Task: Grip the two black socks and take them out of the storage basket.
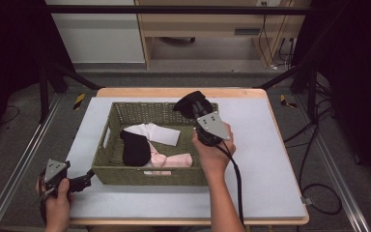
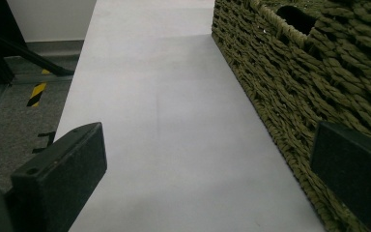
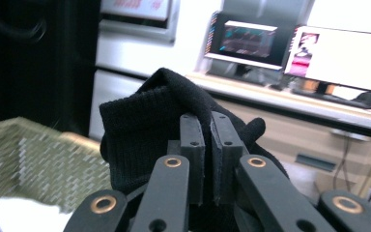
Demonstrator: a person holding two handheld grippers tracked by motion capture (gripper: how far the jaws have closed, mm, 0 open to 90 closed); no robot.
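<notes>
Bare table lies open at the frame's right and lower edge; the woven basket blocks the centre-left.

left gripper: black body, grey three-cornered plate | right gripper: black jaws, brass-ringed pivots, grey plate, black cable | person: bare forearms
</notes>
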